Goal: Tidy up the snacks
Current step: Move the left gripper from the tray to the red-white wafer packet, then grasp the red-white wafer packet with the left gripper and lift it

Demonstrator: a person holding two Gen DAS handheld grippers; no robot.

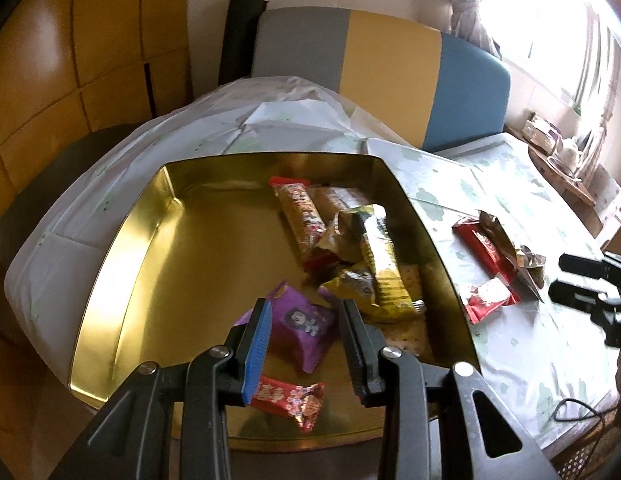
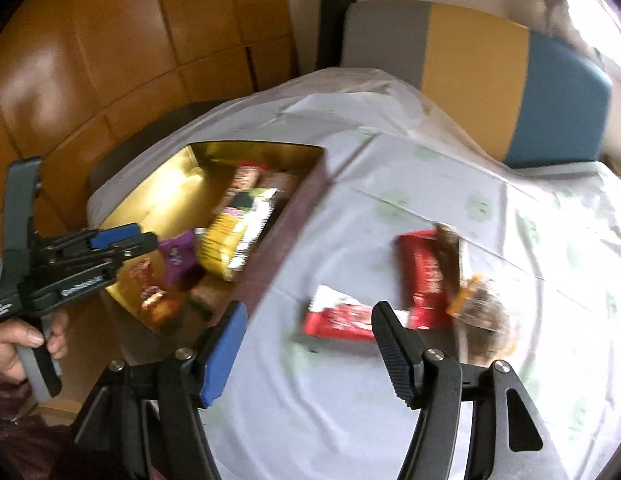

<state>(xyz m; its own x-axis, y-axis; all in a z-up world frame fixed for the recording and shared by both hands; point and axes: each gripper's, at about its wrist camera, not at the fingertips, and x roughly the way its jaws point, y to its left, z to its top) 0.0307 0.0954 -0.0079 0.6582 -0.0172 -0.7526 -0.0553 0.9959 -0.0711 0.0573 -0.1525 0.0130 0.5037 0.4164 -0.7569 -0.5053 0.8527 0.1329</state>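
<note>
While the empty left claw (image 1: 304, 320) hangs parted over the tin (image 1: 122, 264), the right claw (image 2: 310, 332) gapes empty above red wrappers (image 2: 342, 320) on open desk (image 2: 350, 420).

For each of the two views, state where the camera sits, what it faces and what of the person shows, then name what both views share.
Left wrist: sits on the left gripper, angled down into the gold tin, above the purple packet; the right gripper juts in at the right edge.
Right wrist: sits on the right gripper, angled down at the tablecloth and the red wrappers; a hand holding the left gripper shows at left.
Shared: tin, red wrappers, striped chair back.
</note>
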